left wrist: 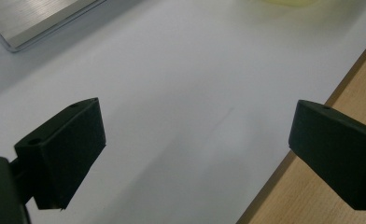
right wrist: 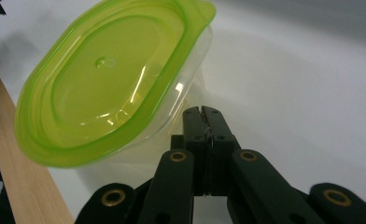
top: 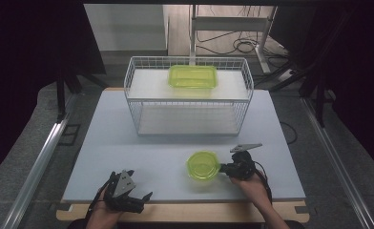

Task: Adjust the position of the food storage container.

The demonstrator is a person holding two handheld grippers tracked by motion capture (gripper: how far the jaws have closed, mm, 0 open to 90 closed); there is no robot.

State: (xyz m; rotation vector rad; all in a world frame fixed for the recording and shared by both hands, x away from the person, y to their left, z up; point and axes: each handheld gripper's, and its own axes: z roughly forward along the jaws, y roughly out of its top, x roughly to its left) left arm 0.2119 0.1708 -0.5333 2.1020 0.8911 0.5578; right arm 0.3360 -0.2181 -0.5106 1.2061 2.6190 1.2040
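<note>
At lower centre-right, the right gripper (top: pixel 224 168) has its jaws pressed together beside the round clear tub (top: pixel 202 165) with its glossy green lid; whether they pinch its rim is unclear. At lower left, the left gripper (top: pixel 138 191) gapes open. A rectangular green-lidded box (top: pixel 193 76) sits in the white wire basket (top: pixel 136 102) at upper centre.

Black left claw (left wrist: pixel 197 158), black right claw (right wrist: pixel 204 116), brass rivets, grey three-cornered plates

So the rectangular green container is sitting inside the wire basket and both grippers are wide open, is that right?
Not quite. The left gripper is open, but the right gripper view shows the right gripper shut beside the round container. The rectangular container does sit in the wire basket.
</note>
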